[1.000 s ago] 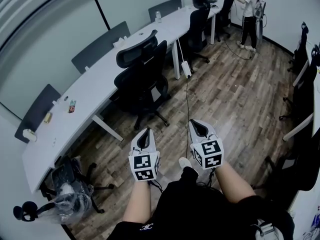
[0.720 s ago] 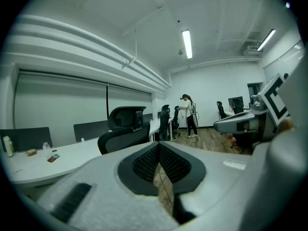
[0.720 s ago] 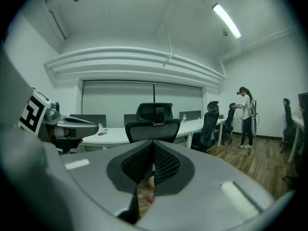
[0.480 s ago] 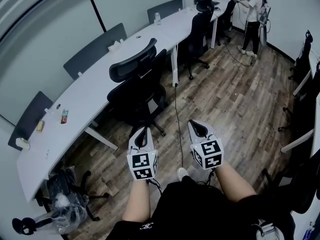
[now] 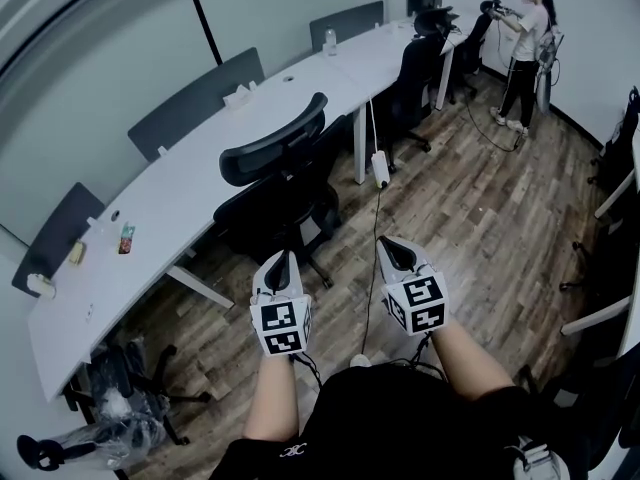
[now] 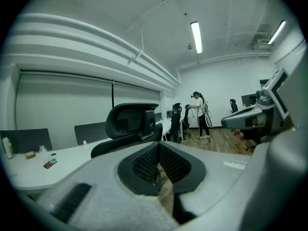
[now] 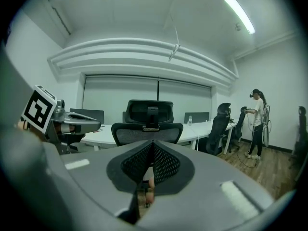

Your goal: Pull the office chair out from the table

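A black mesh office chair point(image 5: 285, 183) with a headrest stands tucked against the long white table point(image 5: 180, 203), its back toward me. Both grippers are held side by side in front of me, a short way from the chair and apart from it. My left gripper point(image 5: 279, 261) is shut with nothing in it, and so is my right gripper point(image 5: 393, 248). In the left gripper view the chair point(image 6: 130, 126) rises just beyond the closed left gripper point(image 6: 159, 158). In the right gripper view the chair's back point(image 7: 149, 119) is straight ahead of the closed right gripper point(image 7: 153, 158).
A white power strip point(image 5: 380, 168) and its cable lie on the wood floor right of the chair. Another black chair point(image 5: 415, 63) stands farther along the table, and a person point(image 5: 528, 38) stands at the far end. A chair with a plastic bag point(image 5: 120, 408) sits at bottom left.
Both grippers, still shut, have come forward together toward the office chair, which now looks nearer and larger. The chair itself has not moved from the table.
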A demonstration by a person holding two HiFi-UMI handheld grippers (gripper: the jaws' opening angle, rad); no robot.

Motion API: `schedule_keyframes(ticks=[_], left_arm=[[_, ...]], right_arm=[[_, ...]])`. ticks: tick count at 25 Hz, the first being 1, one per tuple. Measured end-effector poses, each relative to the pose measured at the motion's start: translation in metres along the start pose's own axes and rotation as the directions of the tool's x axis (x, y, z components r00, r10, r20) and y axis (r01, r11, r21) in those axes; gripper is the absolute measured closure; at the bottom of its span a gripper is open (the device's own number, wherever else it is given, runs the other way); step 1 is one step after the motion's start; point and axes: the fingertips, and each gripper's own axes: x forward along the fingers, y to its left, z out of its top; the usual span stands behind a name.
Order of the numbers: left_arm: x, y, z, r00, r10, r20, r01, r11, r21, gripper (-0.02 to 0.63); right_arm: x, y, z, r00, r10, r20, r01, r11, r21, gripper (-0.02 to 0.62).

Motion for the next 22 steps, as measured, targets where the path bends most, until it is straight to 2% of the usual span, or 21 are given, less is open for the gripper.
schedule_keyframes(ticks=[7,13,22], left_arm=[[0.012,0.019,-0.002,0.998,0.051,-0.031,-0.051,0.999,0.017,0.598],[0.015,0.04,-0.007,0.992,0.115,-0.06,-0.113,0.993,0.043,0.598],[0.04,0.061,-0.012,0.965,0.235,-0.114,-0.228,0.971,0.071,0.584]], right_arm=[[0.036,-0.001,0.004,0.998,0.06,-0.006,-0.061,0.998,-0.01,0.586],[0.063,-0.015,0.002,0.997,0.082,-0.009,-0.082,0.997,0.01,0.586],[0.12,-0.057,0.019,0.99,0.138,0.02,-0.138,0.99,0.009,0.586]])
